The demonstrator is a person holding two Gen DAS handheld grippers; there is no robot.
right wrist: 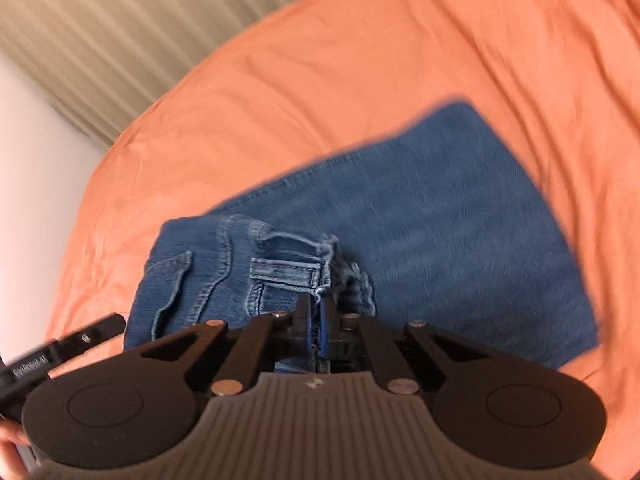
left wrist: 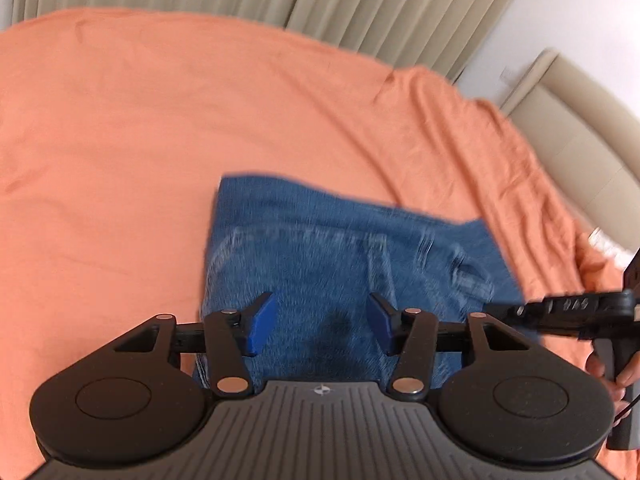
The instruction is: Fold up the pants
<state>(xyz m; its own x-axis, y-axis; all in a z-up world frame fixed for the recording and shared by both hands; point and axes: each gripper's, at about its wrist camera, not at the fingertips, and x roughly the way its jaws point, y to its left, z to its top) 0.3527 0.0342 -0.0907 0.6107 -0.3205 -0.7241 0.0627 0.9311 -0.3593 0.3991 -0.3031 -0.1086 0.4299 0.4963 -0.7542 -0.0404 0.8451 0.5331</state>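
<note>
Blue denim pants (left wrist: 336,256) lie on an orange bedsheet (left wrist: 160,120). My left gripper (left wrist: 322,322) is open and empty, hovering just over the denim, its blue pads spread apart. In the right wrist view the pants (right wrist: 440,216) lie folded flat, with the waistband end (right wrist: 224,272) bunched and raised. My right gripper (right wrist: 316,312) is shut on the waistband edge by a belt loop. The right gripper also shows at the right edge of the left wrist view (left wrist: 568,312).
The orange sheet (right wrist: 360,60) covers the whole bed. Beige curtains (left wrist: 360,0) hang behind it, with a white wall (right wrist: 32,152) and a beige padded headboard (left wrist: 580,128) to the right. A hand (left wrist: 608,372) holds the right tool.
</note>
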